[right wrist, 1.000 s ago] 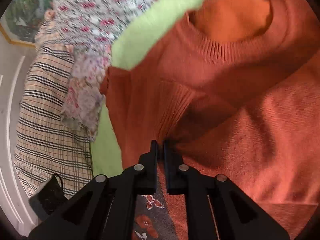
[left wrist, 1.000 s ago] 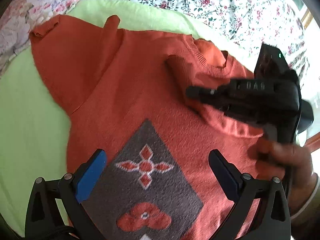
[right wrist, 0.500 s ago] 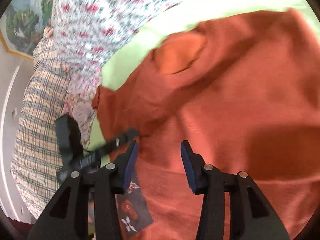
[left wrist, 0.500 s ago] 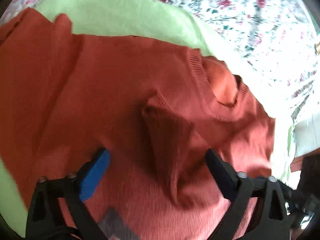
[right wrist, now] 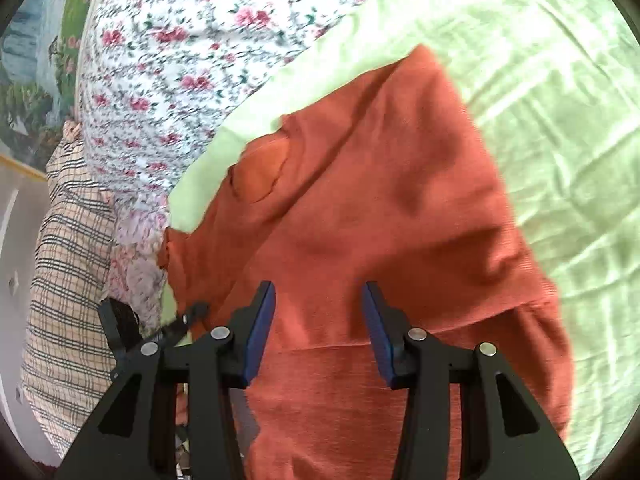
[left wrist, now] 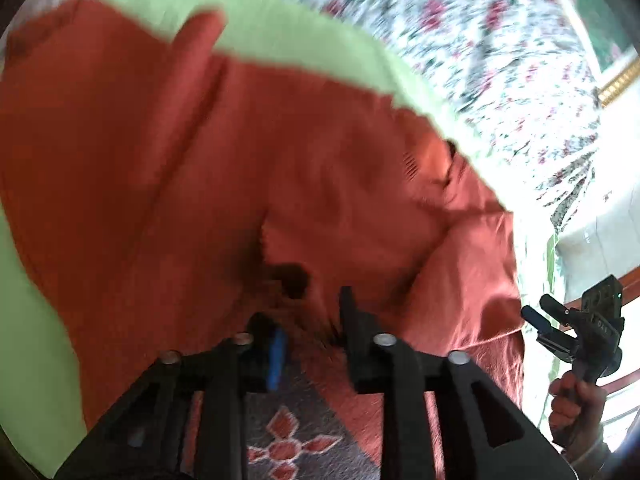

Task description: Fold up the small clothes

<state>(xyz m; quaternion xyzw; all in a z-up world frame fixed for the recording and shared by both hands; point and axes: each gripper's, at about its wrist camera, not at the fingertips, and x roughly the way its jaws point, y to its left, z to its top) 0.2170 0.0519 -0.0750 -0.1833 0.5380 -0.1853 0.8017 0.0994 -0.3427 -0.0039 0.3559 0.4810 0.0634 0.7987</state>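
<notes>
An orange-red knit sweater point(left wrist: 168, 168) lies front up on a light green sheet point(left wrist: 280, 28), its grey patterned patch point(left wrist: 288, 444) near me. My left gripper point(left wrist: 314, 328) points down into the folded-in sleeve, and its jaws are closing with puckered sleeve fabric gathered between the pads. In the right wrist view the sweater point(right wrist: 400, 208) fills the middle. My right gripper point(right wrist: 318, 308) hovers over it, open, with nothing between its blue pads point(right wrist: 260, 320). The right gripper point(left wrist: 536, 320) also shows at the left view's right edge, held by a hand point(left wrist: 576, 400).
A floral bedcover point(right wrist: 168, 60) lies beyond the green sheet point(right wrist: 560, 80), and a plaid cloth point(right wrist: 68, 280) lies at the left. The left gripper point(right wrist: 192, 312) shows by the sweater's left edge. A framed picture point(right wrist: 28, 60) hangs at far left.
The right gripper let go of the sleeve, opened and drew back off to the side. The left gripper moved forward onto the folded sleeve and its wide jaws have narrowed around the fabric.
</notes>
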